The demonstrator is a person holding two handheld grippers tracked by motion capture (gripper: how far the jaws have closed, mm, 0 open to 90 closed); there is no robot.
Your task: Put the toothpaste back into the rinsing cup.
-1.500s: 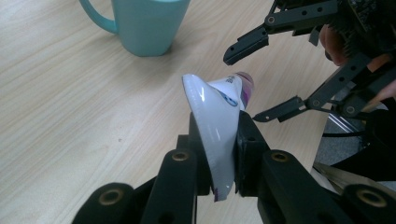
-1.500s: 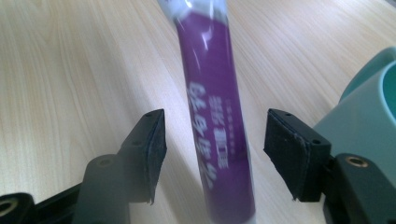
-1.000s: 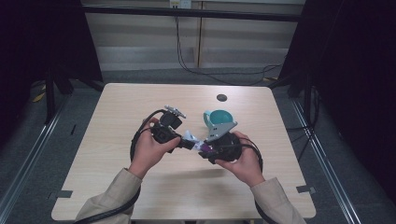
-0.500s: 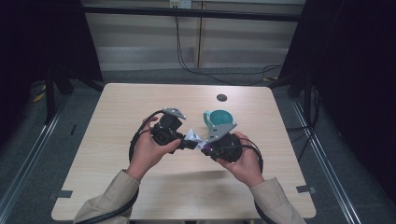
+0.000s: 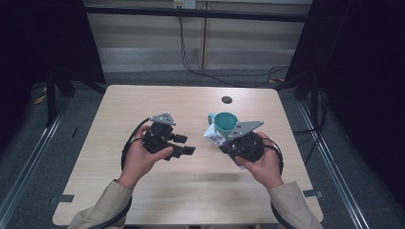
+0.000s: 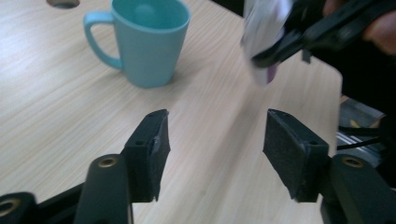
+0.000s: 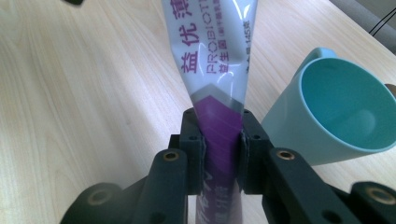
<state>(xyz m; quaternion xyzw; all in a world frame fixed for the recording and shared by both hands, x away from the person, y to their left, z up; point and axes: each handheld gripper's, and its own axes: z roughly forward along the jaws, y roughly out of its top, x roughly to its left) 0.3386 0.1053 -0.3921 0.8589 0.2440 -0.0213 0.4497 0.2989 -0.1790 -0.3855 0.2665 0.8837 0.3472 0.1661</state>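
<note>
the right gripper (image 7: 219, 140) is clenching its fingers (image 7: 194, 137) on the purple end of a soft tube (image 7: 215, 60), the pads pressing from both sides so the plastic is pinching narrow between them. the tube is standing out from the fingers over the desk (image 7: 79, 79), just beside the teal mug (image 7: 341, 112); in the high view the tube (image 5: 213, 136) is hanging at the mug's near left side. the left gripper (image 6: 215, 135) is released, its jaws having just been opening, with nothing between them but bare wood; the tube (image 6: 266, 37) and the mug (image 6: 149, 42) are lying ahead of it.

what could go wrong from here: the grip is sitting on one end of a limp, glossy tube, so the free length may be sagging or swinging as the hand is moving, and it could be knocking the mug's rim instead of dropping inside. the slick film may also be sliding out of the pads if the squeeze is easing, and a hard squeeze could be pushing the contents toward the far end. the mug is light-looking and standing free, so a sideways bump could be tipping or shoving it.

the tube is looking like smooth laminated plastic, white turning purple, flattened at the clamped end and printed with lettering. the mug is matt teal, tapered, with a looped handle (image 6: 95, 37). the pads are black and slightly grainy. the desk (image 5: 143, 100) is pale wood grain with a round hole (image 5: 227, 99) near its far edge.
</note>
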